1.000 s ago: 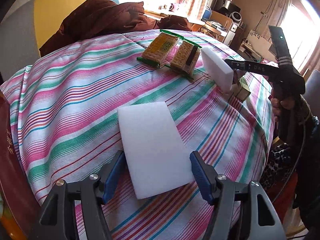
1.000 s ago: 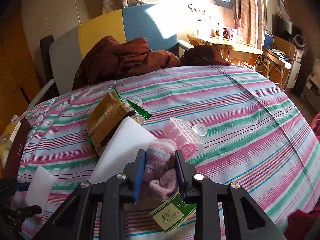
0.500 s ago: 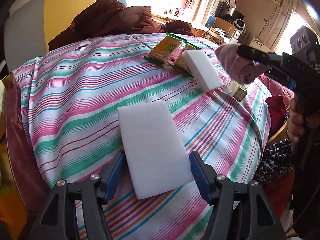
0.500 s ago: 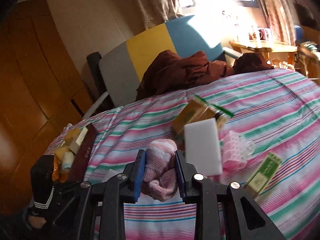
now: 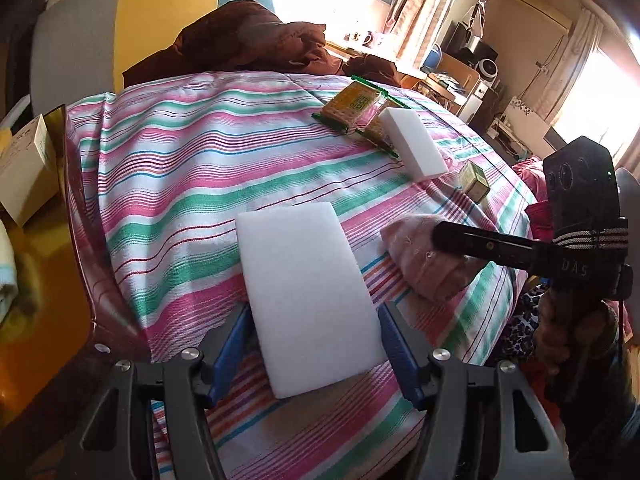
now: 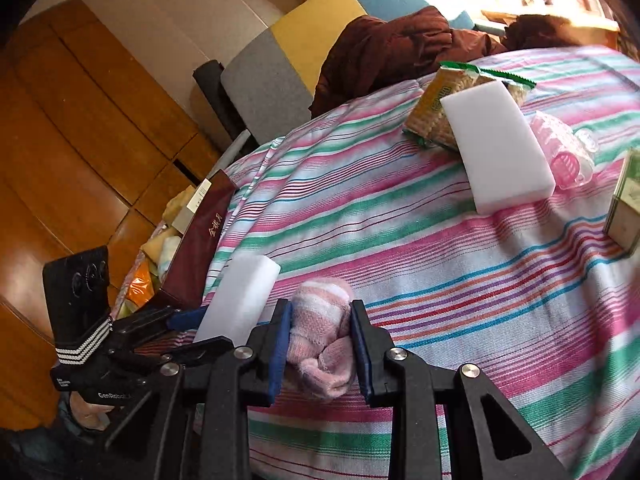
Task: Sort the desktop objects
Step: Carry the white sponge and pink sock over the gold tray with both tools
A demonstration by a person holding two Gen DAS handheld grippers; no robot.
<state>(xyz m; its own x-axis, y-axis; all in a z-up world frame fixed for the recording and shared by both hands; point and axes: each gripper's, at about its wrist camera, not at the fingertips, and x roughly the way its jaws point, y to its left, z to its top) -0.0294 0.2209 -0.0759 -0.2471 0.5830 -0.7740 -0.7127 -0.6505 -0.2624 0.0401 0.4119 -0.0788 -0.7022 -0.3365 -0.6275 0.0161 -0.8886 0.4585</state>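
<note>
My left gripper (image 5: 310, 332) is shut on the near end of a flat white sponge (image 5: 304, 288), its blue pads pressing the two long edges. In the right wrist view that sponge (image 6: 236, 292) tilts up off the striped tablecloth (image 6: 440, 280). My right gripper (image 6: 320, 312) is shut on a pink striped knit sock (image 6: 320, 344). From the left wrist view the sock (image 5: 420, 264) hangs just right of the held sponge, low over the cloth. A second white sponge (image 6: 498, 144) leans on two cracker packs (image 6: 430, 108) at the far side.
A maroon box (image 6: 200, 240) holding small packages stands at the table's left edge, with its wall (image 5: 80, 220) close to my left gripper. A pink plastic roller (image 6: 560, 152) and a small green carton (image 6: 626, 204) lie right. Brown clothing (image 5: 248, 40) drapes a chair behind.
My right gripper has carried the pink sock from the far right side across and down, close beside the held sponge. My left gripper has shifted left with its sponge, bringing the maroon box into view.
</note>
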